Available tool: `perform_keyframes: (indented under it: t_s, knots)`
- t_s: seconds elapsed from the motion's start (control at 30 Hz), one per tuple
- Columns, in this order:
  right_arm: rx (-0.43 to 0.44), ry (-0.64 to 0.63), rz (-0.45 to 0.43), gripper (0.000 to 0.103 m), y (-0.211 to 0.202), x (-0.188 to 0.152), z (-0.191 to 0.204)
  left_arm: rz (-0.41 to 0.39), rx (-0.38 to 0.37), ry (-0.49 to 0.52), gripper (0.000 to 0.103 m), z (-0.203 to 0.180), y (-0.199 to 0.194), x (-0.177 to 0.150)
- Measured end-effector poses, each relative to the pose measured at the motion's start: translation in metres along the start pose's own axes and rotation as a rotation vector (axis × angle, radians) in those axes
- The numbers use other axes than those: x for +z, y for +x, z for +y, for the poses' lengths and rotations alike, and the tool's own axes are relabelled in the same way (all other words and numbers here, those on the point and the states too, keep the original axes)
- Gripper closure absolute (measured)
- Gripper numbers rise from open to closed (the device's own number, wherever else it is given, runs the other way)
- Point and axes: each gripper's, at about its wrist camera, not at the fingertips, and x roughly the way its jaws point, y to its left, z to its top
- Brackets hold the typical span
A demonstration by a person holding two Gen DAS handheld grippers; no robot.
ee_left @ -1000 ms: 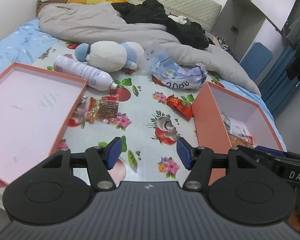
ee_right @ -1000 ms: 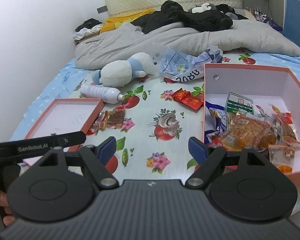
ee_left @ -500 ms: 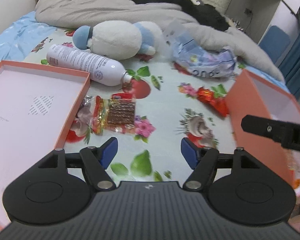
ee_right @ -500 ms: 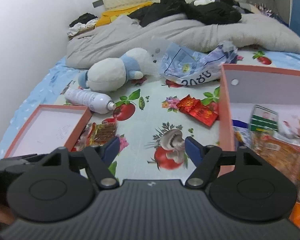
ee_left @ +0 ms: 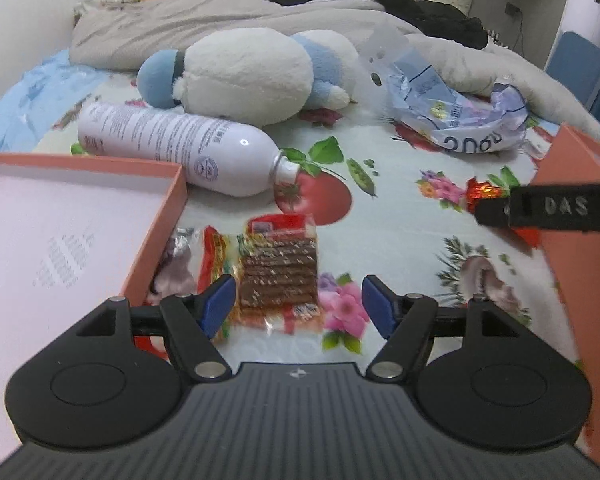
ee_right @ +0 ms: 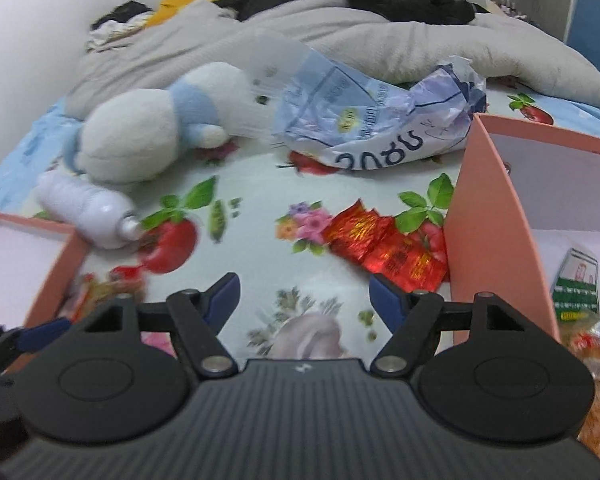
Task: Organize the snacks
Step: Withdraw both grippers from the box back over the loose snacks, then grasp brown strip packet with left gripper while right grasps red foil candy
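Two claws, both mine, now sit lower and closer to the bedsheet point(ee_left: 400, 224) than a second ago, when each view took in most of the bed. My left claw point(ee_left: 298, 306) stands released, its jaws having just spread a little wider, with nothing pressed between them; the biscuit packet point(ee_left: 278, 270) lies flat on the sheet directly ahead, its near end showing between the blue pads point(ee_left: 216, 304). It rests just beside the shallow box lid point(ee_left: 152, 240), next to a crumpled wrapper I cannot identify.

My right claw point(ee_right: 302, 300) is also released and empty (its jaws have just narrowed somewhat). The red foil packets point(ee_right: 384, 248) lie ahead and slightly right of it, touching or nearly touching the outer wall of the deep box point(ee_right: 496, 224), which already holds several snacks.

Judgement: both claws are lining up on loose snacks outside the box, one each. Neither grasp is made. The white bottle point(ee_left: 176, 148), plush toy point(ee_left: 240, 70) and crumpled bag point(ee_right: 376, 120) appear irrelevant to the sorting.
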Motion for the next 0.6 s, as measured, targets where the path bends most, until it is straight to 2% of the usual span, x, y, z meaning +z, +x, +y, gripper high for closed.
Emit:
perform_keyframes:
  t_s: [0.1,0.2,0.27,0.33,0.5,0.57,0.6]
  knots:
    - [-0.051,-0.025,-0.014,0.03,0.019,0.004,0.002,-0.012,0.011,0.02,0.029,0.001,0.011,0.0]
    - [-0.108,-0.034,-0.008,0.03,0.038,0.009,0.001,0.011,0.017,0.021,0.029,0.004,0.022,-0.001]
    - [-0.12,-0.035,-0.015,0.03,0.045,0.012,0.0,0.031,0.027,0.034,0.029,0.003,0.028,-0.004]
    - [-0.135,-0.042,-0.021,0.03,0.05,0.014,0.0,0.016,0.048,0.067,0.029,0.0,0.028,-0.007]
    - [-0.185,-0.07,0.0,0.03,0.067,0.013,0.003,0.005,0.042,0.064,0.029,0.001,0.029,-0.01]
    - [-0.188,-0.06,0.018,0.03,0.072,0.012,0.001,0.004,0.042,0.061,0.032,0.002,0.029,-0.01]
    - [-0.183,-0.048,0.018,0.03,0.072,0.012,0.0,0.003,0.044,0.061,0.037,0.003,0.028,-0.01]
